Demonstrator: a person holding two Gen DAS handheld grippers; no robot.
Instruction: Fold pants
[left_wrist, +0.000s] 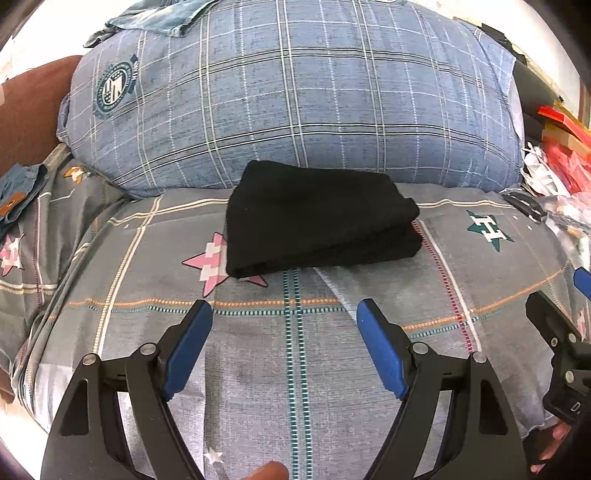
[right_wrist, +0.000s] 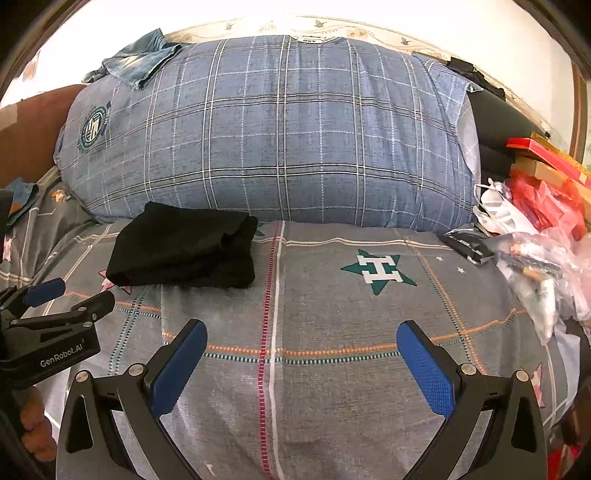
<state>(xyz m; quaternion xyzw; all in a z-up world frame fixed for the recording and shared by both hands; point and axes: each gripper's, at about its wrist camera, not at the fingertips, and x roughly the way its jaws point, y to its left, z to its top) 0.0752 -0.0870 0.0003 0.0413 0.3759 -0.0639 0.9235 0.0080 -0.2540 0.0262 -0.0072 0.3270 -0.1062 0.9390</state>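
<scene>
Left tool (left_wrist: 284, 314): blue-padded fingers spread wide, nothing between them, hovering over the bed (left_wrist: 332, 369) on the near side of the folded black pants (left_wrist: 317, 225). Right tool (right_wrist: 301, 334): likewise wide apart and empty, near side of the pants and off to their right.

Pants: folded into a compact stack of layers, lying on the grey plaid bedsheet. Far edge sits against or just in front of the big blue plaid pillow (left_wrist: 288, 107); contact cannot be told. The near-left corner covers part of a pink star print (left_wrist: 208, 262). Fabric so dark that individual folds are hard to separate; waistband and legs not distinguishable.

Well to the right of the pants, a heap of plastic bags (right_wrist: 535, 266) and red boxes (right_wrist: 546, 173), contents unclear. Denim garment (right_wrist: 140, 61) beyond the pants on the pillow's top, cut off by the picture edge. Fingers of a person's hand (right_wrist: 35, 421) show at the left tool's handle.
</scene>
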